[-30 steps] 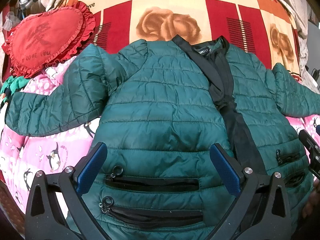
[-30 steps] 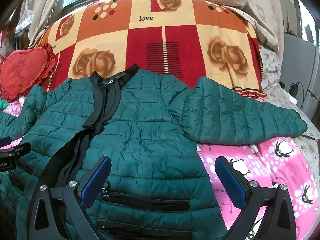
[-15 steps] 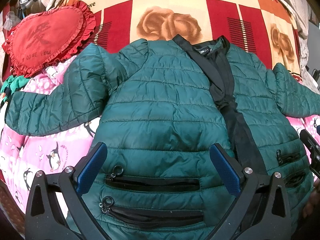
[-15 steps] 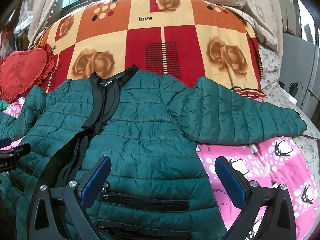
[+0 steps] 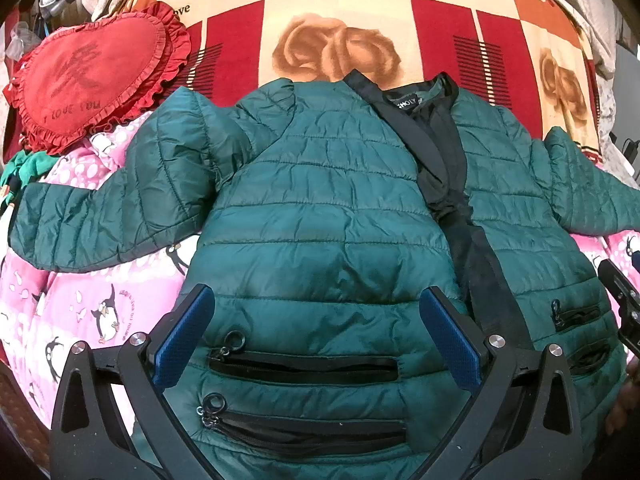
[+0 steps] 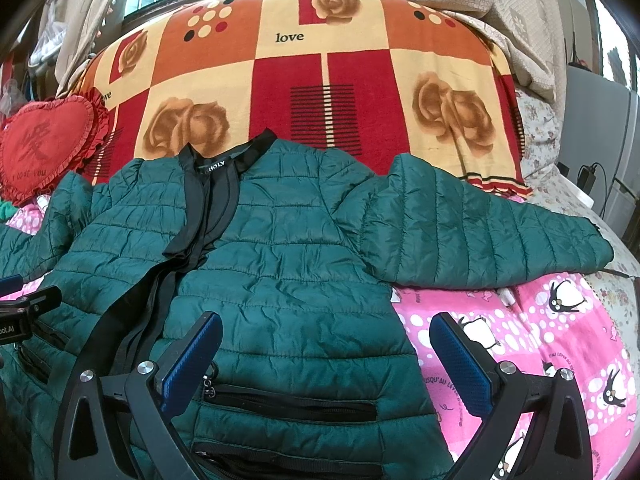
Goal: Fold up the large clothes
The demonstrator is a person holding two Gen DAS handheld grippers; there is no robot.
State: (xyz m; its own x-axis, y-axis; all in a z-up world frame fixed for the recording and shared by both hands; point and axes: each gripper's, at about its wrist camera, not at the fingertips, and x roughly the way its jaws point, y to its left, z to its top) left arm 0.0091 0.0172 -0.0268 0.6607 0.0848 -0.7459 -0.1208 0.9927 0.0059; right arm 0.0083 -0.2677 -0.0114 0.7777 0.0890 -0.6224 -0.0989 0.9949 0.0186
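The green quilted jacket (image 5: 320, 216) lies face up on the bed, collar at the far side and both sleeves spread outward, a layout that exposes every fold line before folding starts. You hold the left tool (image 5: 316, 336) above the near left front panel and the right tool (image 6: 326, 356) above the near right hem; each has its jaws apart and grips nothing. Only the left view shows the left sleeve (image 5: 100, 212) in full. Only the right view shows the right sleeve (image 6: 472, 224) out to its cuff over the pink penguin sheet (image 6: 552, 344).
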